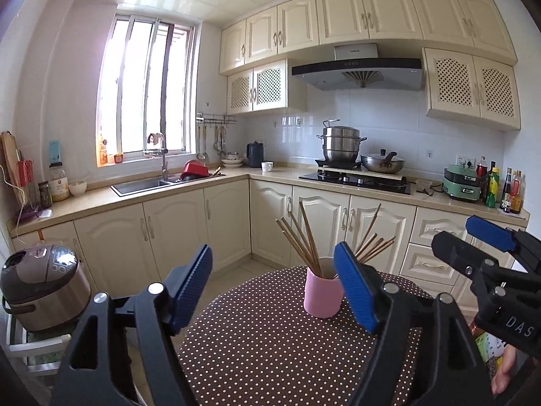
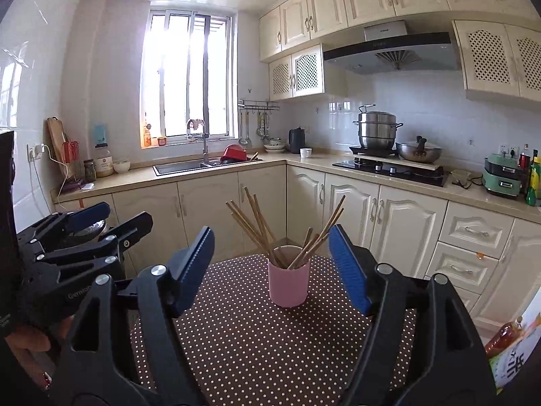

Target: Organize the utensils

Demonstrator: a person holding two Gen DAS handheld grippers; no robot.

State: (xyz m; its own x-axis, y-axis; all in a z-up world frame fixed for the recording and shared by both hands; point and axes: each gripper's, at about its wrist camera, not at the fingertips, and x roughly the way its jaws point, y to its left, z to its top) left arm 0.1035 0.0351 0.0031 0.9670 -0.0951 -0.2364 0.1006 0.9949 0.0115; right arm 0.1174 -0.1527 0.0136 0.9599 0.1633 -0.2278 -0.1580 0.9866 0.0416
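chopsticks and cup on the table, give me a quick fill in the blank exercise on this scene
1. The wooden chopsticks stand in a cup whose colour is ____.
2. The cup rests on a brown tablecloth patterned with white ____.
3. The left gripper and right gripper both have their jaws ____.
4. Neither gripper holds ____.

Missing words: pink; dots; open; anything
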